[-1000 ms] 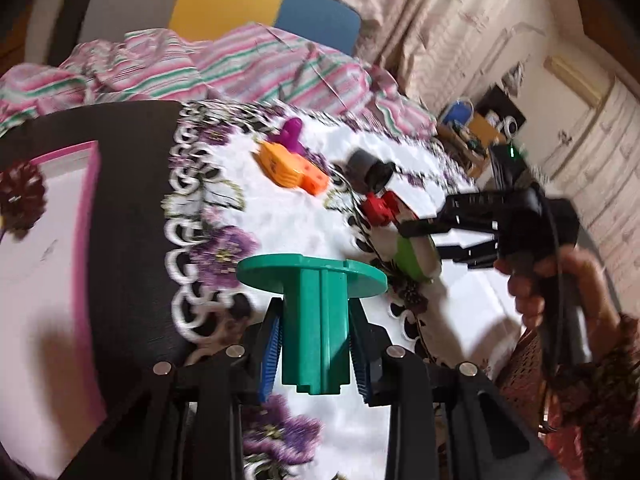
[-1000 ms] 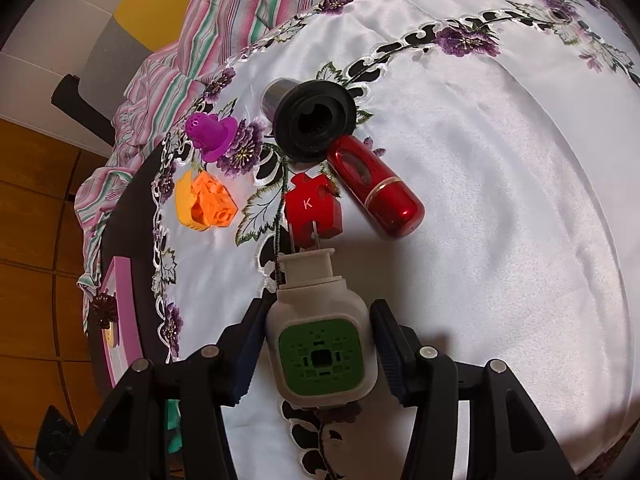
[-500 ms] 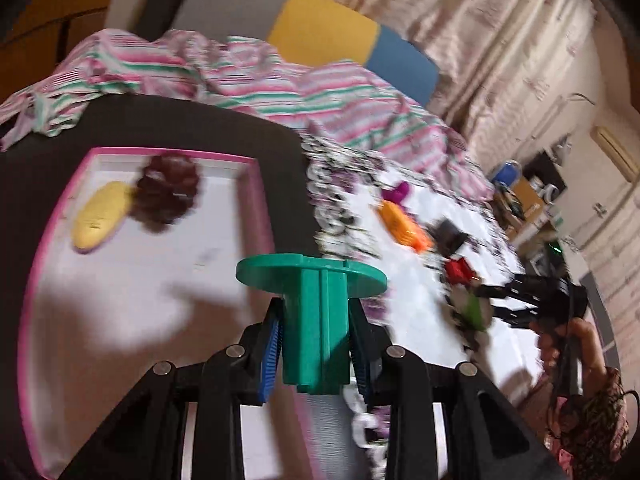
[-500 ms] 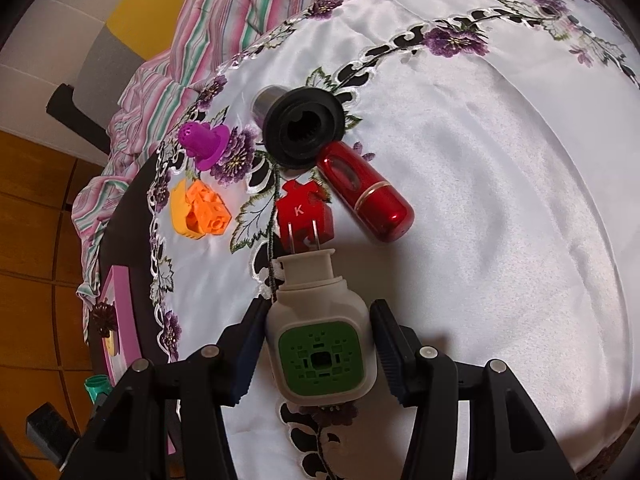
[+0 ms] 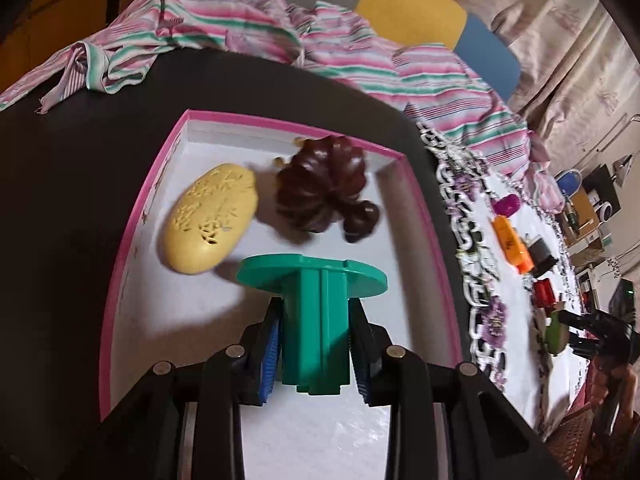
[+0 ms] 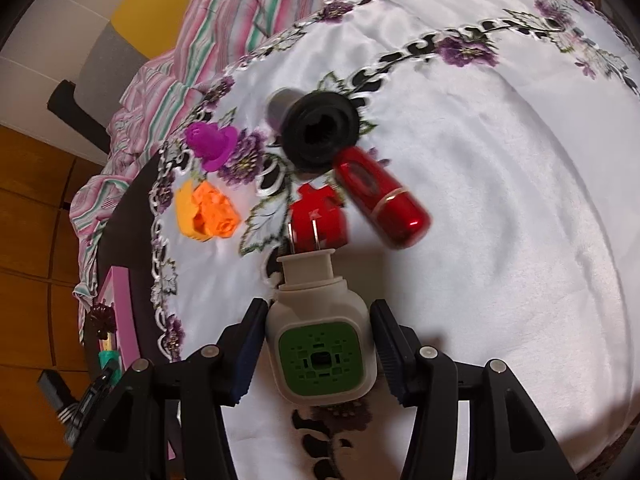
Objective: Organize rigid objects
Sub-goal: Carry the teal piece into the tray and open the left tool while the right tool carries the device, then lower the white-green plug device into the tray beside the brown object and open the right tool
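While the left claw clamps a green flanged spool over the pink-rimmed tray, that tray holds, ahead-left, a yellow carved oval and, straight ahead, a dark brown carving. The right claw grips a white-green plug adapter above the surface.

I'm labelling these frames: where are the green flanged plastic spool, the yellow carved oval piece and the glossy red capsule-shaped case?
green flanged plastic spool (image 5: pixel 316 332): left wrist view, on its stem.
yellow carved oval piece (image 5: pixel 210 216): left wrist view, carved top.
glossy red capsule-shaped case (image 6: pixel 380 196): right wrist view, mid-body.
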